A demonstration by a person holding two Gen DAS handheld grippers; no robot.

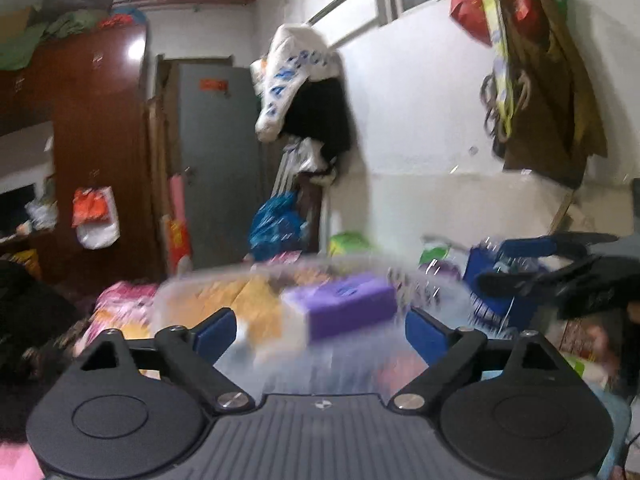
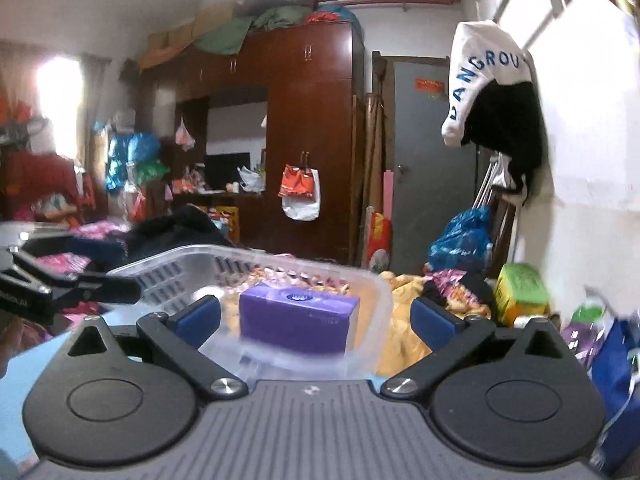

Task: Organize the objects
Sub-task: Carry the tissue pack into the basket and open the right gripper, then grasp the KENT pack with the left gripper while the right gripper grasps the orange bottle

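A clear plastic basket (image 2: 240, 254) with slotted walls sits just ahead of both grippers, and a purple box (image 2: 296, 320) lies inside it. My right gripper (image 2: 316, 316) is open wide, its blue pads standing either side of the basket's near end without pressing it. The left gripper (image 2: 116, 268) shows at the basket's left edge. In the left wrist view the basket (image 1: 192, 280) and purple box (image 1: 344, 304) are blurred. My left gripper (image 1: 320, 328) is open around them, clear of both. The right gripper (image 1: 504, 264) reaches in from the right.
The basket rests on a light blue surface (image 2: 24, 360) beside rumpled yellow and pink bedding (image 2: 404, 312). A green box (image 2: 520, 292), blue bags (image 2: 460, 240) and clothes crowd the right wall. A dark wardrobe (image 2: 308, 140) and grey door (image 2: 424, 152) stand behind.
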